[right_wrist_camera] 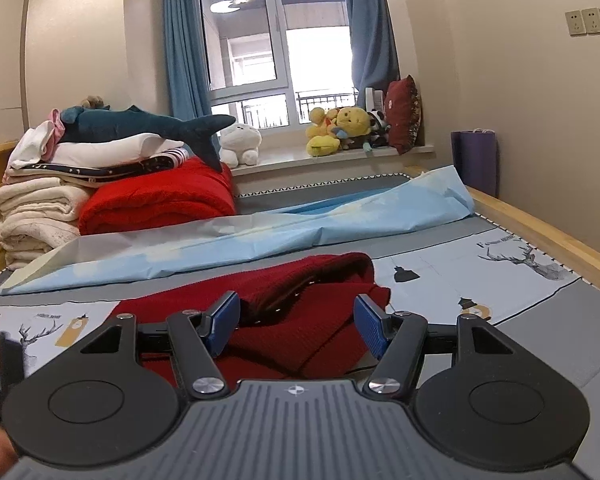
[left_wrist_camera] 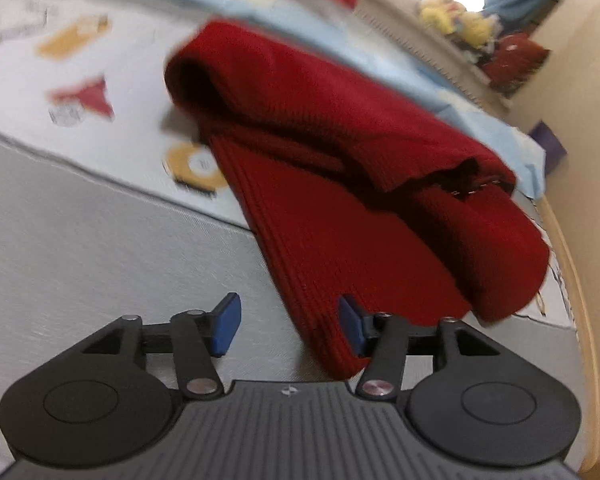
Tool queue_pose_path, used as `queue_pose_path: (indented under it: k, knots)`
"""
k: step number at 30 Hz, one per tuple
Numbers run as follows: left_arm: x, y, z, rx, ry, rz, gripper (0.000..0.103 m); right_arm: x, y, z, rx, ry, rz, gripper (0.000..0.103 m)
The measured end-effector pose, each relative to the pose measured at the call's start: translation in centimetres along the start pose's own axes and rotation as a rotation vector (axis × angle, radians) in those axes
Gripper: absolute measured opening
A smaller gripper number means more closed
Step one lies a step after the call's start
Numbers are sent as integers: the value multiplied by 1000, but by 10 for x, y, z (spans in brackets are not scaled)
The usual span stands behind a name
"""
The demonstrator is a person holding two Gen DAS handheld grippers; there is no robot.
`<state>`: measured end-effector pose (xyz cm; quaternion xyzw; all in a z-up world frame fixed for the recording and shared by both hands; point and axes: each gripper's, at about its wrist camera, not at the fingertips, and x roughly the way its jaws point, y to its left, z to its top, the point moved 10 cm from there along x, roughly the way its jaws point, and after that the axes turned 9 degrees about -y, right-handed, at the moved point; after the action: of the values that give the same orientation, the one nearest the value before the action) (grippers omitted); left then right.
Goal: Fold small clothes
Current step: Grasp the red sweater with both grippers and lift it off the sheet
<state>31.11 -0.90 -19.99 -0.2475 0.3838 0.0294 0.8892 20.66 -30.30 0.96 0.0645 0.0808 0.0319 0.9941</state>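
Blue-padded fingers of the left gripper are standing apart, holding nothing, with a corner of the one red knitted garment lying between them and touching the right pad. That garment is resting half-folded on the printed sheet covering the grey mattress. Across the bed, the right gripper is hovering just above the same red knit, its two fingers likewise spread and gripping nothing. One pale blue sheet is lying crumpled behind the garment, and one folded red blanket is sitting beside one stack of bedding topped by one plush shark.
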Motion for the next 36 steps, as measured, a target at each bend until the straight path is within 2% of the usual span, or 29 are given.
queue_pose_path:
  k: [1, 3, 4, 5, 7, 11, 14, 16, 18, 22, 24, 26, 28, 29, 31, 33, 34, 35, 36]
  knots:
    - [10, -2, -3, -20, 21, 4, 59, -1, -2, 1, 2, 1, -2, 66]
    - [20, -14, 0, 5, 7, -6, 58, 1, -6, -1, 1, 9, -4, 66]
    - [24, -19, 1, 18, 24, -21, 46, 1, -7, -2, 1, 12, -3, 66]
    - [29, -24, 1, 50, 57, -25, 20, 2, -9, -2, 2, 13, -3, 66]
    - [29, -27, 7, 134, 77, -11, 6, 3, -12, -3, 8, 17, -5, 66]
    - [-17, -24, 45, 237, -3, -94, 6, 8, -26, -5, 64, 43, -45, 66]
    - [-72, 0, 73, 345, -57, -124, 5, 9, -40, -8, 108, 54, -75, 66]
    - [-108, 30, 83, 400, -72, -137, 4, 9, -48, -11, 130, 66, -99, 65]
    - [-139, 62, 87, 443, -68, -133, 4, 9, -53, -15, 148, 82, -116, 58]
    - [-188, 133, 82, 496, -24, -89, 4, 11, -58, -32, 191, 145, -133, 50]
    - [-197, 168, 70, 508, 31, -44, 4, 16, -59, -45, 221, 196, -138, 47]
    - [-195, 198, 51, 523, 136, 10, 5, 23, -56, -61, 254, 264, -127, 47]
    - [-192, 216, 41, 535, 133, -13, 6, 36, -46, -83, 277, 364, -97, 48]
    - [-187, 230, 35, 482, 143, -20, 7, 44, -40, -93, 277, 406, -82, 49]
    - [-175, 249, 25, 406, 226, 15, 8, 61, -25, -108, 245, 460, -55, 49]
    - [-170, 246, 31, 447, 204, 15, 18, 78, -12, -122, 240, 517, -35, 49]
    - [-169, 244, 35, 461, 197, 10, 34, 86, -4, -130, 244, 544, -21, 50]
    - [-165, 241, 38, 452, 193, 9, 41, 93, 4, -138, 247, 575, -7, 54]
    - [-162, 243, 39, 429, 197, 9, 41, 100, 14, -147, 251, 613, 15, 58]
